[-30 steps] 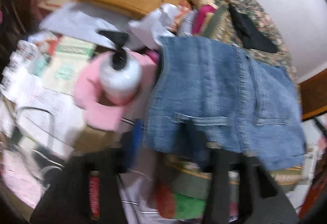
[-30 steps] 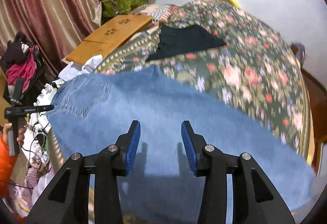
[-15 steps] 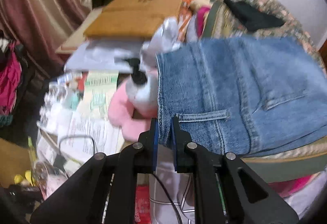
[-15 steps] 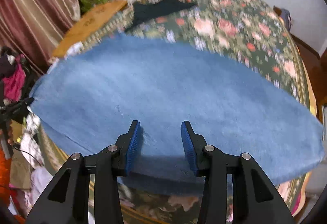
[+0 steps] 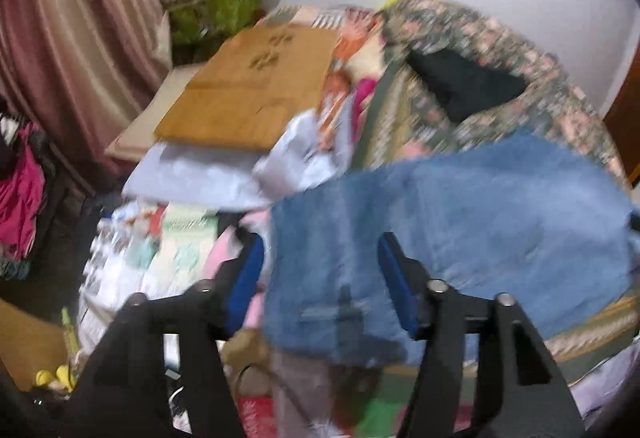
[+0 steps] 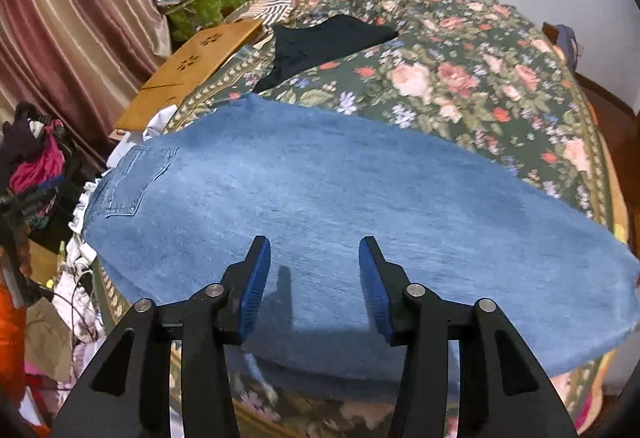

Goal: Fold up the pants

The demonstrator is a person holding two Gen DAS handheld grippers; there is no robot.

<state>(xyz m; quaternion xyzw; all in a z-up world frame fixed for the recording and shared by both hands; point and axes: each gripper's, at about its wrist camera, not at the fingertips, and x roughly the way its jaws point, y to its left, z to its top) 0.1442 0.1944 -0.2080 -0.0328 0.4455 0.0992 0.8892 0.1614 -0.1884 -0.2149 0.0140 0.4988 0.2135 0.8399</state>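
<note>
Both grippers, left [image 5: 322, 278] and right [image 6: 314, 278], hover with jaws opening, gripping nothing, over blue jeans [image 6: 340, 206] spread on a floral bedspread [image 6: 460, 78]; a black garment [image 6: 324, 42] lies beyond, a wooden board [image 5: 248, 94] alongside.

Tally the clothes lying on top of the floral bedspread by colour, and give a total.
Blue: 1, the jeans spread flat across the near edge of the bedspread.
Black: 1, a dark garment lying farther back, apart from the jeans.
Total: 2
</note>
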